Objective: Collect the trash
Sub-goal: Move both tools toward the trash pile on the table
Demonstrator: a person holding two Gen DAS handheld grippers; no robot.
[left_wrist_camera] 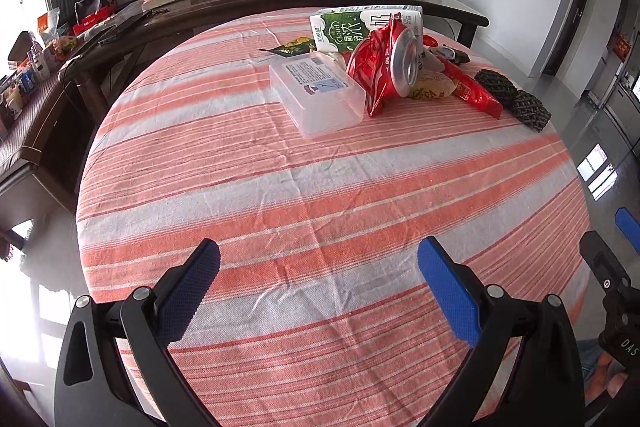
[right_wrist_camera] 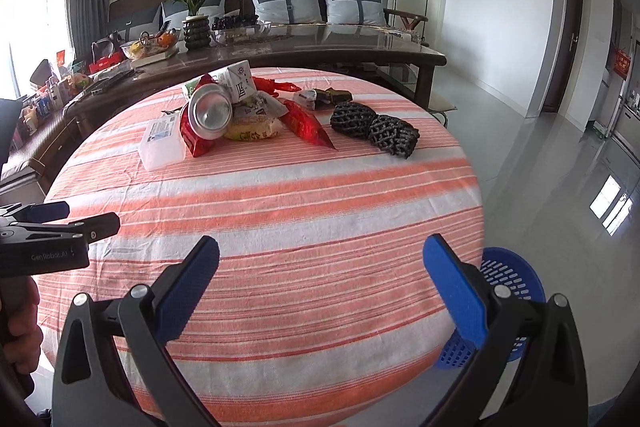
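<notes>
Right now both the left claw (left_wrist_camera: 319, 281) and right claw (right_wrist_camera: 321, 277) are spread wide and holding nothing near the worktop's near edge, so next they must reach the trash pile (right_wrist_camera: 224, 115) by the far edge, maybe the shiny red can (right_wrist_camera: 210, 111) first.

Trash pile (right_wrist_camera: 248, 115) on table (right_wrist_camera: 280, 227) far side

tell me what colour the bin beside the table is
Blue, perforated basket; right wrist view.
</notes>
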